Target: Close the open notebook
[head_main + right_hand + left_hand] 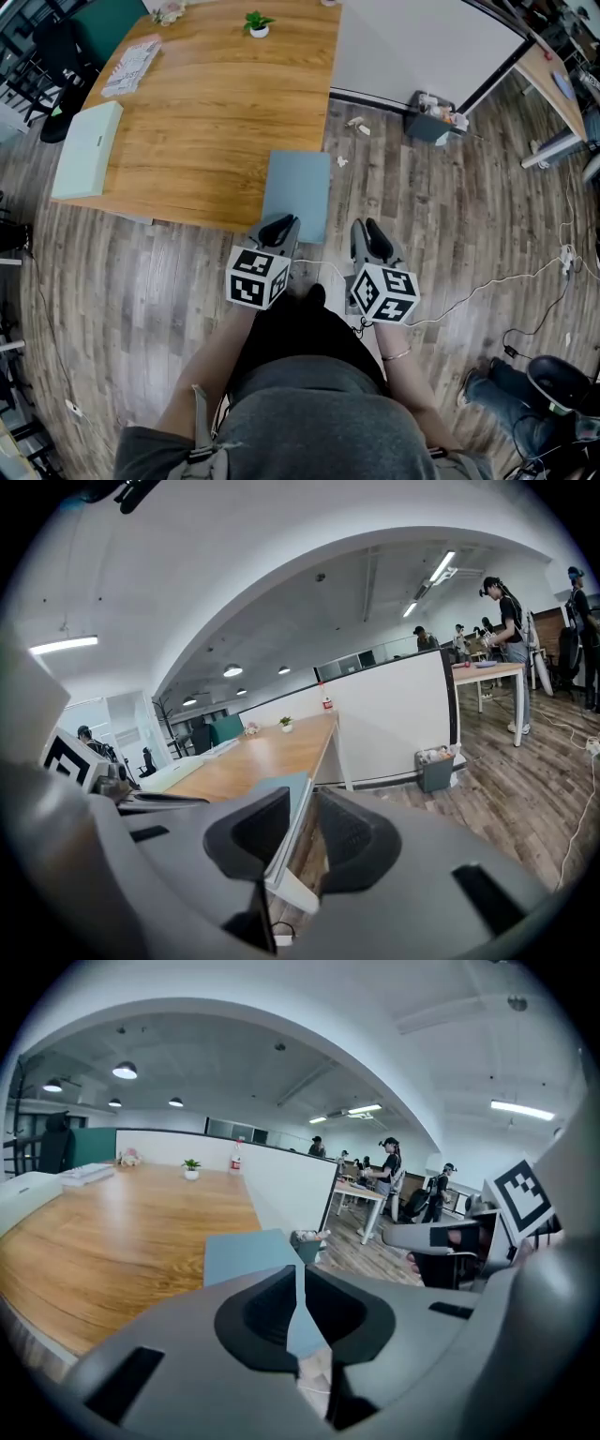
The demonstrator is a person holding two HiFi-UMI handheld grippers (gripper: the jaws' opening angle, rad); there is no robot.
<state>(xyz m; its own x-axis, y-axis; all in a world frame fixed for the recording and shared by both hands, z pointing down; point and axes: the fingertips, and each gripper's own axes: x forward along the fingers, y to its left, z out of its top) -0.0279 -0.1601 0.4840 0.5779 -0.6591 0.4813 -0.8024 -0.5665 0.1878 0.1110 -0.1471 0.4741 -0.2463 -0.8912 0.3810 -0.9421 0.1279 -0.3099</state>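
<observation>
The notebook (296, 192) lies flat with its grey-blue cover up, at the near right corner of the wooden table (216, 112), sticking out past the table's edge. Both grippers hang just short of it, close to the person's body. My left gripper (277, 226) points at the notebook's near left corner. Its jaws stand a narrow slit apart with nothing between them, and the notebook (248, 1255) shows beyond my left gripper (298, 1277). My right gripper (372, 232) is to the notebook's right, open wider and empty. Through the gap of my right gripper (305, 803) the notebook (281, 787) shows.
A mint-green flat box (86, 148) sits on the table's left edge, a printed sheet (131, 66) at the far left, a small potted plant (257, 23) at the back. A white partition (422, 47) and a bin (433, 117) stand to the right. A cable (487, 286) crosses the floor.
</observation>
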